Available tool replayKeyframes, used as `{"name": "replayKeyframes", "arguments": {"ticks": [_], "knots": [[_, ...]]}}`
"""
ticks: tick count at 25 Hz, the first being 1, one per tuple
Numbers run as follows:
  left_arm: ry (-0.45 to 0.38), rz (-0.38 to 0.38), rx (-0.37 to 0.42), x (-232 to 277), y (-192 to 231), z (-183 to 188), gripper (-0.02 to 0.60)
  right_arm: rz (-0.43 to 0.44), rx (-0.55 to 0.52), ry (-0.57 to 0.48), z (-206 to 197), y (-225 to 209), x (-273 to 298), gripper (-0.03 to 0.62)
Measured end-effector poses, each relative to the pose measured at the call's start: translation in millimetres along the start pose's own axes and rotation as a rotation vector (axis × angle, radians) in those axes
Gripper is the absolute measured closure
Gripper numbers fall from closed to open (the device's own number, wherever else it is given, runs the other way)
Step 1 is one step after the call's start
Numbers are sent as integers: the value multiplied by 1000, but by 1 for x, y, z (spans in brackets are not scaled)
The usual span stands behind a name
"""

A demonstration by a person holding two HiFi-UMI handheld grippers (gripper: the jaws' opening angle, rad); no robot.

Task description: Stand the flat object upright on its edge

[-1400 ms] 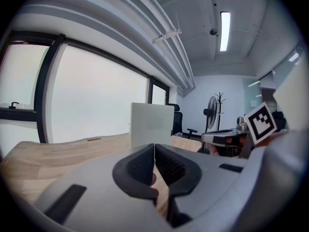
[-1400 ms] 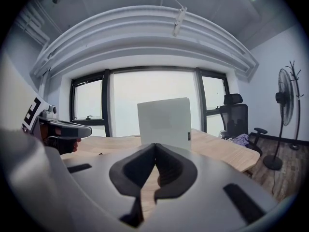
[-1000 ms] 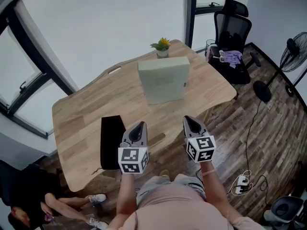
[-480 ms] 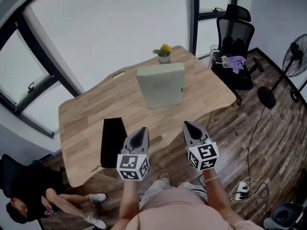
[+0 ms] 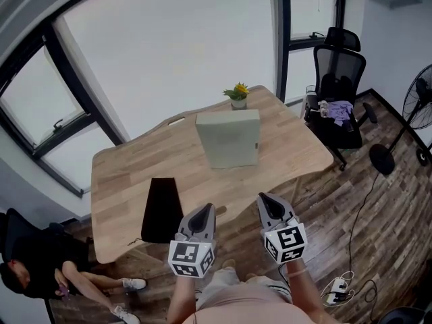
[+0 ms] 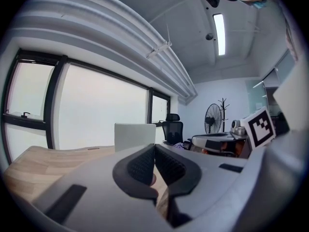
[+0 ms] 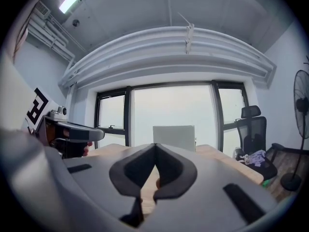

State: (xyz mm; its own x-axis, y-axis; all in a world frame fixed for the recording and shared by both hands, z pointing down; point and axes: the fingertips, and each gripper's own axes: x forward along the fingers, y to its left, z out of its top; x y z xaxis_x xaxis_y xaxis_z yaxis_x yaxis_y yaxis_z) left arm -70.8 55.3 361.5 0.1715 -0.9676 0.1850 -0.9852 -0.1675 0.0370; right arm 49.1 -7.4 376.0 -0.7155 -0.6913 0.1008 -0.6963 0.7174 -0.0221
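A pale green flat rectangular box [image 5: 229,139] is being shown upright on the wooden bench [image 5: 128,174], frame centre. Below it, the left gripper [image 5: 206,209] and the slightly nearer right gripper [image 5: 263,198] are being held with jaws shut, empty.

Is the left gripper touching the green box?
Apart. In the head view, bare table lies between the left gripper and the green box.

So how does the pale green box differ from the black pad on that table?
The pale green box stands upright on its edge; the black pad lies flat. The box is light in colour and sits towards the far side, near the potted plant; the pad is dark and lies by the near edge. The box looks thicker than the pad. Both rest on the wooden table, and neither is held.
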Motion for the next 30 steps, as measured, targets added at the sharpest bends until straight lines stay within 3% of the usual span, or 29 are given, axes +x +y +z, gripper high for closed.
{"name": "replayKeyframes", "arguments": {"ticks": [12, 19, 30], "knots": [[-28, 36, 2, -28, -45, 11, 571, 49, -45, -43, 18, -2, -40, 594], [-11, 38, 2, -43, -64, 7, 571, 36, -58, -72, 25, -4, -58, 594], [-13, -12, 24, -42, -46, 21, 571, 2, -80, -89, 40, 9, -49, 594]]}}
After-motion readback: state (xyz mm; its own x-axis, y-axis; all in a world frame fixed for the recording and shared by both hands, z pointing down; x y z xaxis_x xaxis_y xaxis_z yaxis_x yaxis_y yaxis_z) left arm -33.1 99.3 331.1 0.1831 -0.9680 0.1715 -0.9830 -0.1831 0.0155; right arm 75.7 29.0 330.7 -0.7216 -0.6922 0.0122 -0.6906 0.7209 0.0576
